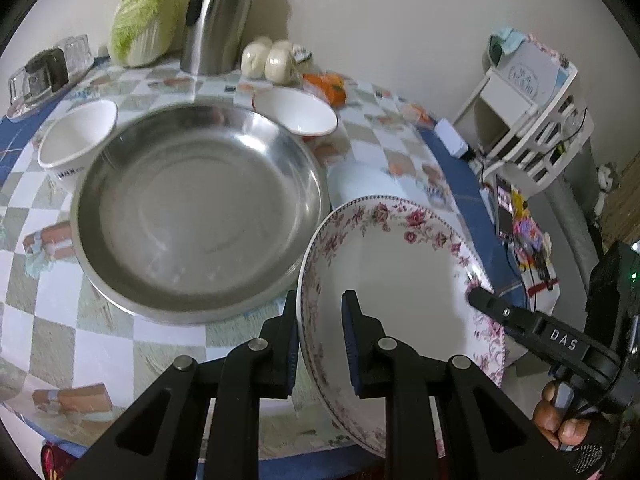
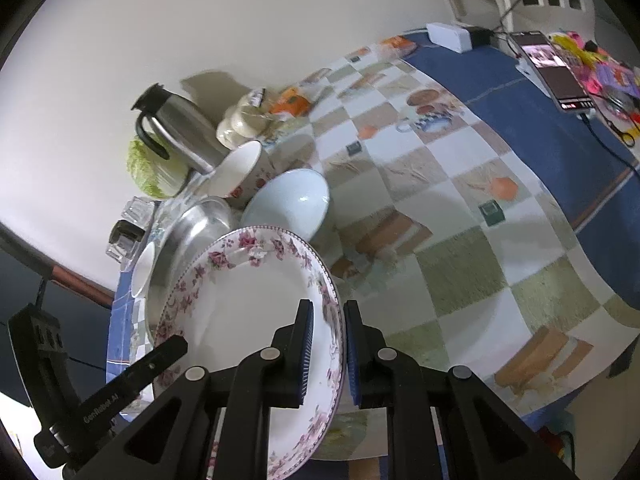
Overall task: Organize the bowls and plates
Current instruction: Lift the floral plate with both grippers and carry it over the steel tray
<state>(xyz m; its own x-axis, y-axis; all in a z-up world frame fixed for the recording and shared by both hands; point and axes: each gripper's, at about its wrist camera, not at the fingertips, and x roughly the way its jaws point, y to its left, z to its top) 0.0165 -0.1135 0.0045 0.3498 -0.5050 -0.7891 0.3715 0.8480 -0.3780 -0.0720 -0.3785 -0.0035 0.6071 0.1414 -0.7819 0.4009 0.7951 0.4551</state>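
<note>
Floral plate [image 1: 400,264]: empty, tilted, rim clamped by left gripper [image 1: 320,344] and right gripper [image 2: 325,354]. Steel basin [image 1: 196,216]: empty, beyond left gripper.

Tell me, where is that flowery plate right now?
The flowery plate is held tilted above the table between both grippers, each clamped on an opposite rim, just right of the big steel pan in the left wrist view, with the pale blue bowl behind it.

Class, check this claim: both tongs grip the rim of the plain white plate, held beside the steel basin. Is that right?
Not quite. The plate has a pink floral border, as the left wrist view shows. The left tongs and right tongs do grip its rim beside the steel basin.
</note>
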